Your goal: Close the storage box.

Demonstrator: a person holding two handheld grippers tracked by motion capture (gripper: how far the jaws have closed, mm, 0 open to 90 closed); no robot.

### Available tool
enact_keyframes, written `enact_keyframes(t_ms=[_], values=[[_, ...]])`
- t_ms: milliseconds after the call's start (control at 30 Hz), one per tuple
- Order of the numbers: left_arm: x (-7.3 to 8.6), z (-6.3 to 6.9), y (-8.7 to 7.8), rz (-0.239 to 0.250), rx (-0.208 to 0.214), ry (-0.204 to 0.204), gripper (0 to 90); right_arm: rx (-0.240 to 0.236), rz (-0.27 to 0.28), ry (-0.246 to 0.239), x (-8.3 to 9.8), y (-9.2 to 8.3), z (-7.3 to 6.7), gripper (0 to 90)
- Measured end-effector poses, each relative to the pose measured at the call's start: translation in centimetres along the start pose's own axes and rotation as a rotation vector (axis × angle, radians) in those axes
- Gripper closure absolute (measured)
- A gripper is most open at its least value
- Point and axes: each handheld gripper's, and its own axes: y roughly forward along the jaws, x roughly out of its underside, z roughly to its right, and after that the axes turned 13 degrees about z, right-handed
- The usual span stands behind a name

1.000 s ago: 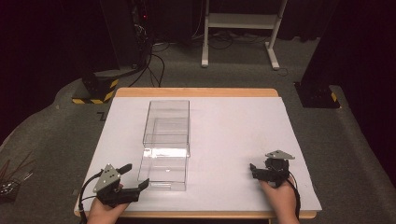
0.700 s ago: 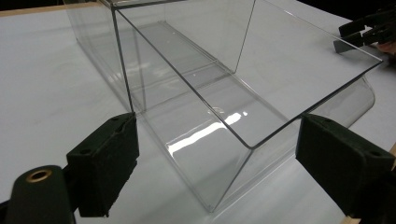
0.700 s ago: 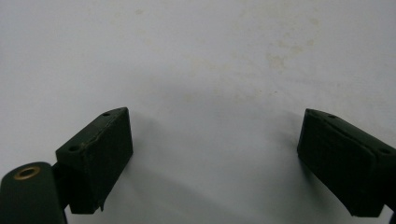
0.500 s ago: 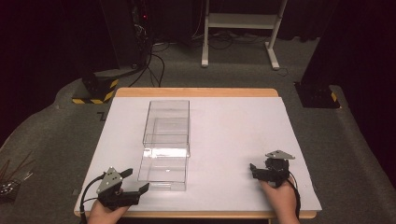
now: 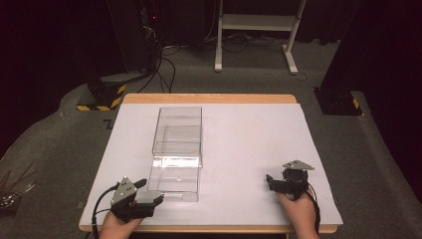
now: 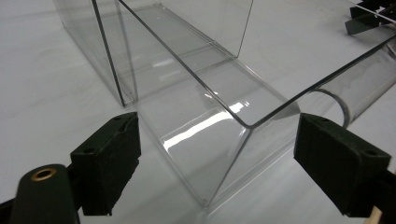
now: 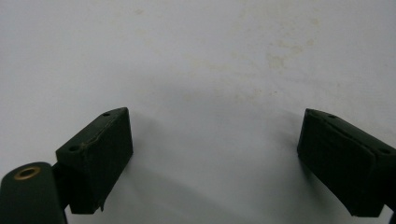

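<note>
No words, labels, brand names or numbers can be read here. Beside the table's [image 5: 209, 98] far left corner a dark mark shows on the grey floor [image 5: 74, 129] (perhaps a letter, too cut off to read).

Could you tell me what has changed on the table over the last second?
The left hand-held gripper has slid a little along the table's near edge toward the clear box's near corner, jaws closing but not touching it. The box and the right hand-held gripper, jaws open over the white mat, stayed put.
</note>
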Motion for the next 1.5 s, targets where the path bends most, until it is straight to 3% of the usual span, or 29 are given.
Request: enact_keyframes(t_ms=[267, 700, 933, 1133, 1333, 1500], values=[[-0.2, 0.0, 0.5, 0.009, -0.011, -0.001, 19.8, 0.000, 0.000, 0.000, 0.0, 0.0, 0.0, 10.1], [-0.2, -0.5, 1.4, 0.031, -0.016, -0.044, 25.8, 0.000, 0.000, -0.001, 0.0, 0.0, 0.0, 10.1], [-0.3, -0.4, 2.1, 0.025, -0.011, -0.039, 28.8, 0.000, 0.000, -0.001, 0.0, 0.0, 0.0, 10.2], [-0.4, -0.6, 2.7, 0.021, -0.026, -0.040, 27.5, 0.000, 0.000, 0.000, 0.0, 0.0, 0.0, 10.1], [-0.4, -1.0, 3.1, 0.016, -0.066, -0.050, 18.7, 0.000, 0.000, 0.000, 0.0, 0.0, 0.0, 10.1], [-0.3, -1.1, 3.5, -0.005, -0.059, -0.062, 13.9, 0.000, 0.001, -0.002, 0.0, 0.0, 0.0, 10.2]])
